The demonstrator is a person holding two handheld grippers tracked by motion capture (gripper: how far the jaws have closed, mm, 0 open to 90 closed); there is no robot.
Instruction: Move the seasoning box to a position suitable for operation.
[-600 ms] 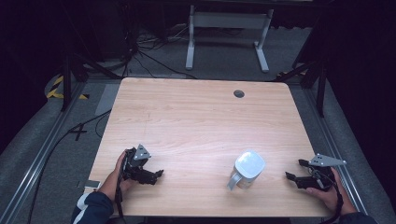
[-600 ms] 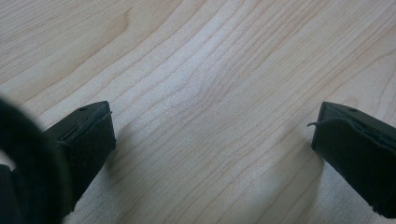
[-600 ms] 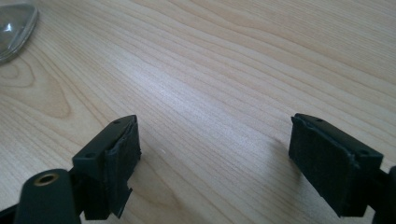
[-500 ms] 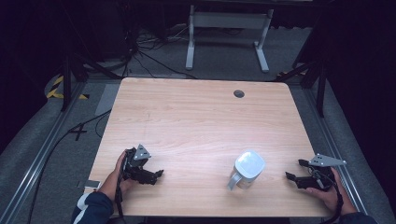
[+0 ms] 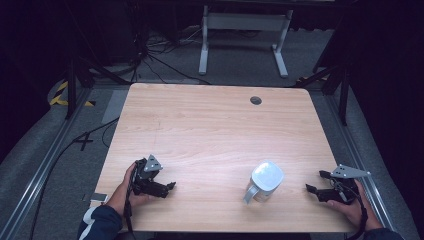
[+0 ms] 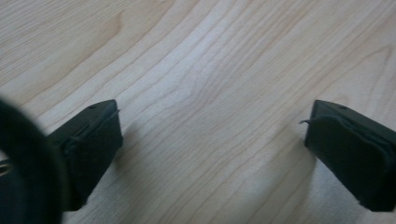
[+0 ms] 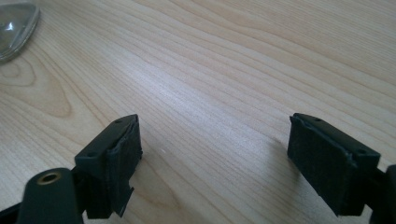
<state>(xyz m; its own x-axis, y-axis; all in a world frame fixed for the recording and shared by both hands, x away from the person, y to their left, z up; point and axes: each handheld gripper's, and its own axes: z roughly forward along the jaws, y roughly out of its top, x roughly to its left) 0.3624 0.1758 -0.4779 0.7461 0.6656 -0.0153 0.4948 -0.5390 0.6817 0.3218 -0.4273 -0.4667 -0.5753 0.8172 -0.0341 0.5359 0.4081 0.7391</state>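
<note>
Two black grippers, left gripper [image 5: 169, 187] and right gripper [image 5: 314, 184], jaws apart on wood-grain table [image 5: 210, 125]; glossy white jug [image 5: 264, 181] between.

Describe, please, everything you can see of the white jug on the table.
The jug is white with a pale grey tint and looks like plastic. A flat, rounded-square lid closes its top, and a handle sticks out at its lower left in the high view. It stands upright on the wooden table, near the front edge, right of the middle. Nothing but the table touches it; the right gripper is closer to it, jaws open.
</note>
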